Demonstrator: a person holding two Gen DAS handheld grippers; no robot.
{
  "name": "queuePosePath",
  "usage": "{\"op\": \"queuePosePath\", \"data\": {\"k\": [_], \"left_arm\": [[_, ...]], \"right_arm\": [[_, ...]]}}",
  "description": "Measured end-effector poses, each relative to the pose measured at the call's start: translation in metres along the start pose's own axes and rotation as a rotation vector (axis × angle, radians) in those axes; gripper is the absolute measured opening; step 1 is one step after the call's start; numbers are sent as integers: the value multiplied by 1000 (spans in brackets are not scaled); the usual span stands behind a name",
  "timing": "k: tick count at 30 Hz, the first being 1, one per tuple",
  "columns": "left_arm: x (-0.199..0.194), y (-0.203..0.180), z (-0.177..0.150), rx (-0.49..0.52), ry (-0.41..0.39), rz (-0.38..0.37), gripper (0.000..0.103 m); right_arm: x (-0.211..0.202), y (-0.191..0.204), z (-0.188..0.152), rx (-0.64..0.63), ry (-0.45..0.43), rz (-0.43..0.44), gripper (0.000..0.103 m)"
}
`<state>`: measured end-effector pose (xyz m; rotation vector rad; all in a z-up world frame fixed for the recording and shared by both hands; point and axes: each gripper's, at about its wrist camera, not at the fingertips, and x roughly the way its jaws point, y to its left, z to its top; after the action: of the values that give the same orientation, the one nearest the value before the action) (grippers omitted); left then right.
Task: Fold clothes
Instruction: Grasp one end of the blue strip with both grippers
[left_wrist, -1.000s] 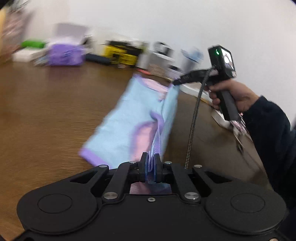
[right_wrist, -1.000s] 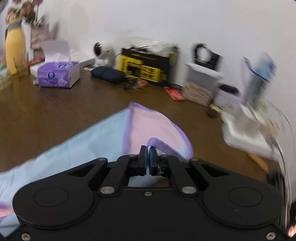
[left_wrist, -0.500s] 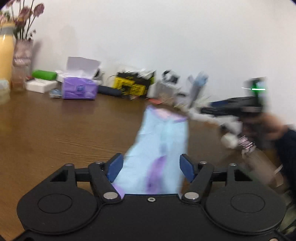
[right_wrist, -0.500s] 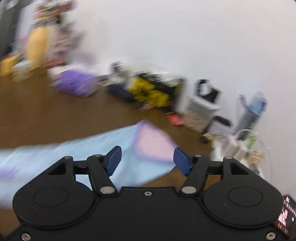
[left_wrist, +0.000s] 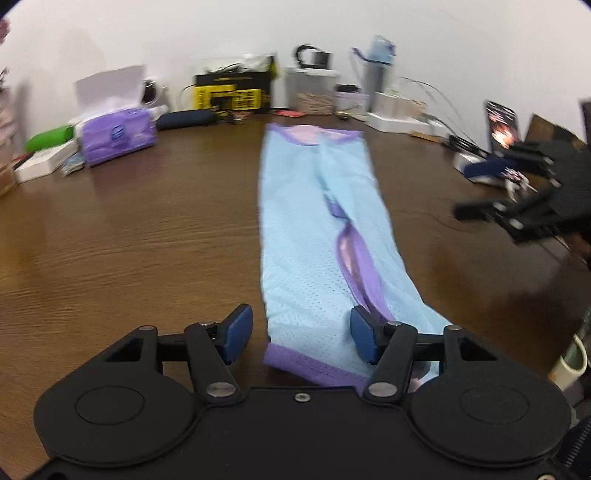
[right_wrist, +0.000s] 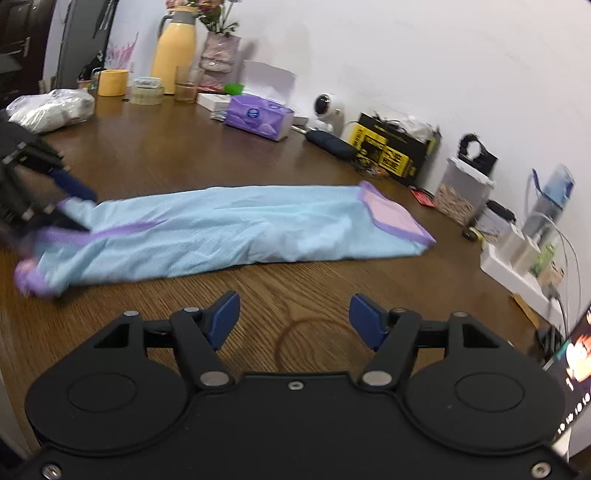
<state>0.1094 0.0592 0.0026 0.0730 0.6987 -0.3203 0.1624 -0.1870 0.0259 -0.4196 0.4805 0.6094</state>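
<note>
A light blue mesh garment (left_wrist: 314, 236) with purple trim lies flat as a long narrow strip on the brown wooden table (left_wrist: 129, 229). My left gripper (left_wrist: 301, 334) is open and empty, just above the garment's near hem. My right gripper (right_wrist: 293, 319) is open and empty, held over bare table short of the garment (right_wrist: 236, 229), which lies crosswise in that view. The right gripper also shows blurred at the right of the left wrist view (left_wrist: 517, 206). The left gripper shows blurred at the left of the right wrist view (right_wrist: 40, 192), by the garment's purple end.
A purple tissue box (left_wrist: 118, 134), a yellow and black box (left_wrist: 232, 94), a clear container (left_wrist: 314, 88), a blue bottle (left_wrist: 376, 70) and a white power strip (left_wrist: 402, 120) line the wall. A yellow thermos (right_wrist: 173, 48), a vase and a white bag (right_wrist: 51, 109) stand far left.
Both grippers were shut on the garment a second ago. They have opened and let it go, and it now lies flat on the table. Both grippers have drawn back.
</note>
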Motion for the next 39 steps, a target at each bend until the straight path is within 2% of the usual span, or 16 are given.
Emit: {"op": "queuePosePath", "data": {"k": [3, 6, 9, 11, 14, 15, 16, 17, 20, 29, 30, 32, 35, 36, 37, 39], "left_arm": [[2, -32, -10, 61, 10, -73, 59], [-10, -38, -16, 150, -22, -75, 64], [-21, -30, -15, 190, -62, -46, 81], [-32, -25, -17, 224, -115, -9, 81], [-38, -35, -27, 329, -158, -67, 81], [-40, -39, -29, 357, -164, -84, 81], [-38, -47, -35, 410, -159, -98, 81], [-36, -55, -41, 461, -153, -113, 81], [-32, -60, -46, 475, -135, -148, 81], [-16, -58, -42, 442, -95, -169, 81], [-17, -57, -41, 437, -92, -165, 81], [-15, -55, -39, 406, -81, -153, 81], [-15, -53, -36, 369, -65, -142, 82], [-16, -53, -37, 366, -64, -141, 82], [-16, -53, -36, 360, -61, -140, 82], [-15, -54, -36, 355, -58, -137, 82]], "right_arm": [[-16, -10, -16, 2, -16, -11, 73], [-41, -9, -29, -31, -71, 9, 73], [-68, 10, -40, -146, -164, 101, 73], [-77, 24, -45, -206, -197, 192, 73], [-75, 47, -47, -258, -205, 295, 71], [-72, 52, -47, -266, -198, 311, 60], [-69, 56, -46, -272, -180, 328, 37], [-65, 58, -45, -267, -150, 350, 33], [-60, 60, -44, -261, -102, 370, 33], [-55, 81, -39, -295, -90, 432, 35], [-58, 82, -40, -294, -102, 423, 41], [-64, 80, -40, -285, -133, 401, 63], [-64, 80, -41, -269, -141, 419, 67], [-62, 79, -42, -257, -139, 425, 64], [-59, 79, -43, -244, -130, 427, 46], [-53, 80, -45, -235, -103, 417, 26]]}}
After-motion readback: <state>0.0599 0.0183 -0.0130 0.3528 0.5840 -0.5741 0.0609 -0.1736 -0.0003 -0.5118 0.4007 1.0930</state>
